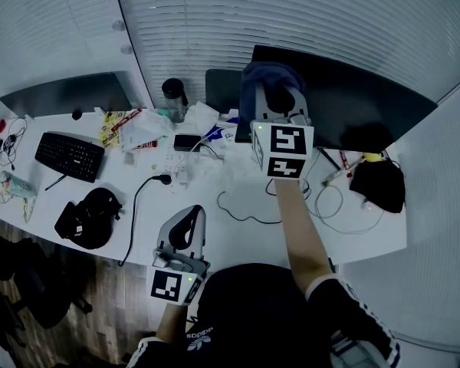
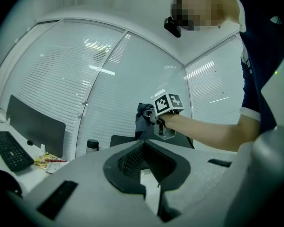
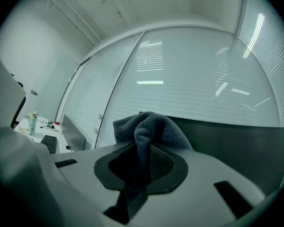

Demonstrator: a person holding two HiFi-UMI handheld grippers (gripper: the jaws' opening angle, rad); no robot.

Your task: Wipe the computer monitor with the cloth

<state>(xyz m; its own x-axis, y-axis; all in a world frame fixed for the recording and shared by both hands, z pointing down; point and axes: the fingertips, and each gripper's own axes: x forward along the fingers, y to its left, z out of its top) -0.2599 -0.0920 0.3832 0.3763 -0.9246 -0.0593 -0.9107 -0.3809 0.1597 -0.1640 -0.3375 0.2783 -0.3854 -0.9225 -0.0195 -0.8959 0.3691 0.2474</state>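
A wide dark monitor (image 1: 368,102) stands at the back right of the white desk (image 1: 238,228). My right gripper (image 1: 280,98) is raised in front of the monitor's left end and is shut on a bunched blue-grey cloth (image 1: 264,79). The right gripper view shows the cloth (image 3: 149,126) pinched between the jaws of that gripper (image 3: 142,150), with the monitor (image 3: 236,145) just behind it. My left gripper (image 1: 188,221) hangs low by the desk's front edge, shut and holding nothing. In the left gripper view, that gripper (image 2: 146,151) points toward the cloth (image 2: 143,119).
A black keyboard (image 1: 69,156) and a second dark monitor (image 1: 69,94) are at the left. Headphones (image 1: 92,217), a tumbler (image 1: 175,98), papers (image 1: 149,133) and loose cables (image 1: 245,209) lie across the desk. A black pouch (image 1: 377,184) sits under the monitor's right end.
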